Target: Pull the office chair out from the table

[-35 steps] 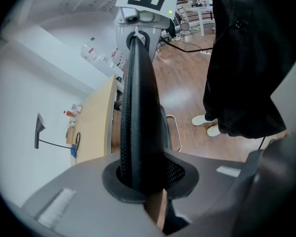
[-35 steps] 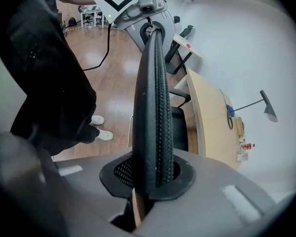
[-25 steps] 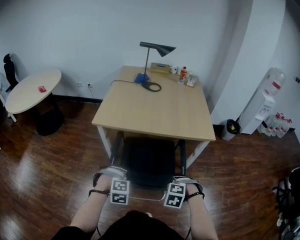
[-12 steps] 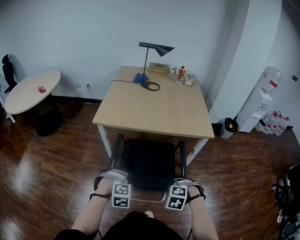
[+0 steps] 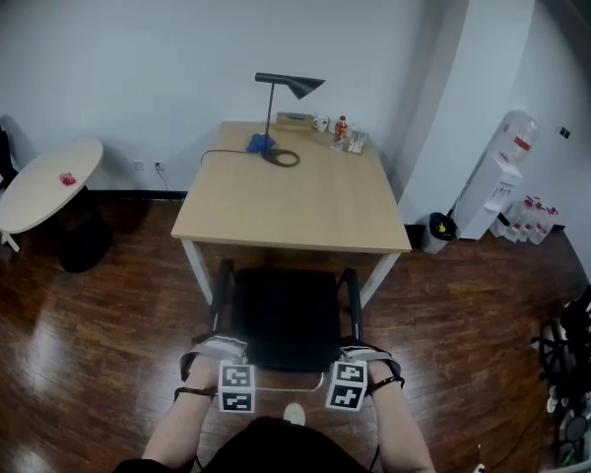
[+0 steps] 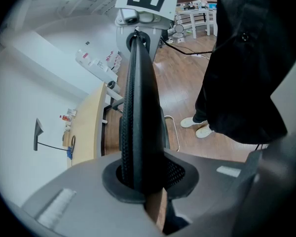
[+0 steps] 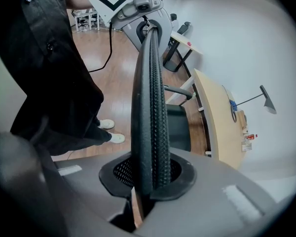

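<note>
Head view: chair (image 5: pixel 291 315) sits just on the near side of the table (image 5: pixel 286 205), with the seat front about level with the table's near edge. Backrest (image 6: pixel 137 107) long axis runs left-right, square to the pull line. Left gripper (image 5: pixel 215 351) is on its left end and right gripper (image 5: pixel 362 355) on its right end, both equally close, so we call neither hand the lead. Gripper views show each pair of jaws clamped on the backrest's top rim, which runs straight out between them. Seat and table lie on the far side of both grippers. We judge the move as a straight, even draw toward the near side, away from the table
</note>
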